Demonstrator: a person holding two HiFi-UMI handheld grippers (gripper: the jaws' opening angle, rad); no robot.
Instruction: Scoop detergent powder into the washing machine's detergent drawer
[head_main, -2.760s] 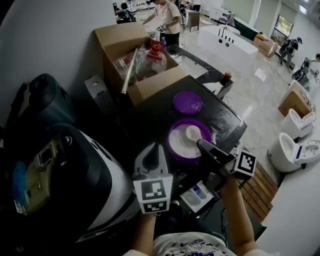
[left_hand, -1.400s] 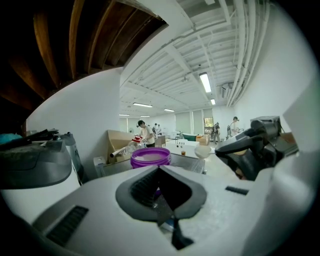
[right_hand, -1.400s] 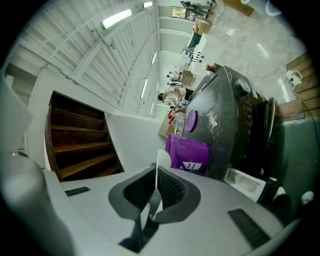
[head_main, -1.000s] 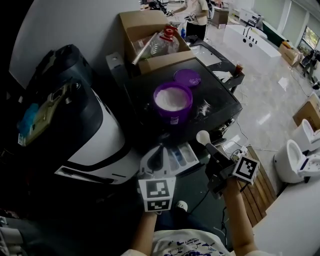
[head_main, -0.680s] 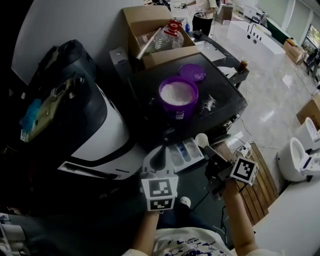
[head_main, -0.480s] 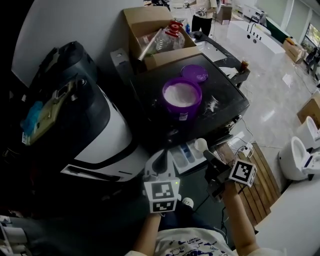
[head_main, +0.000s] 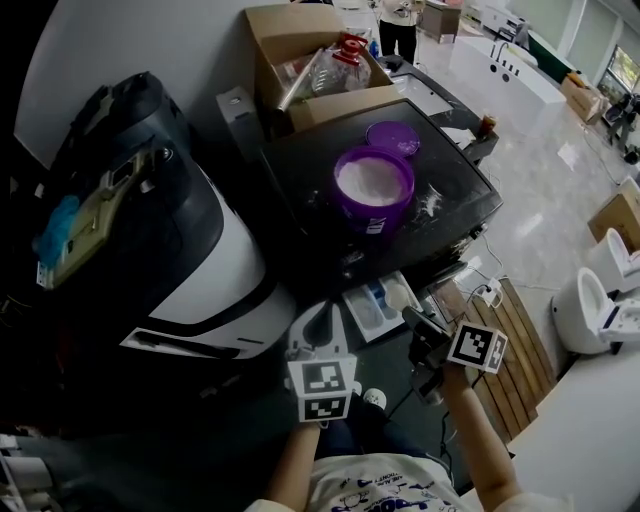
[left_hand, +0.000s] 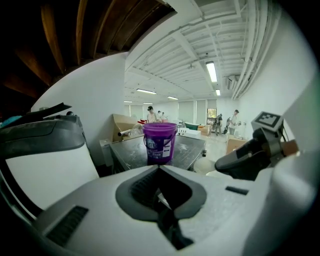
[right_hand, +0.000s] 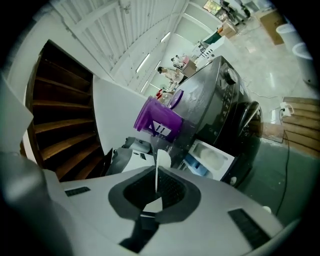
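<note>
Scoop (head_main: 398, 293) is now out of the purple bucket (head_main: 377, 212) and down over the pulled-out detergent drawer (head_main: 357, 306). Right hand-held gripper (head_main: 418, 326) is clamped on its thin handle, bowl leading, probably kept level so powder stays in until it is tipped. Bucket stands open on the machine's top surface (head_main: 300, 190), just above the drawer, which keeps the carry short. Left hand-held gripper (head_main: 322, 322) is closed on nothing, idle beside the drawer.
</note>
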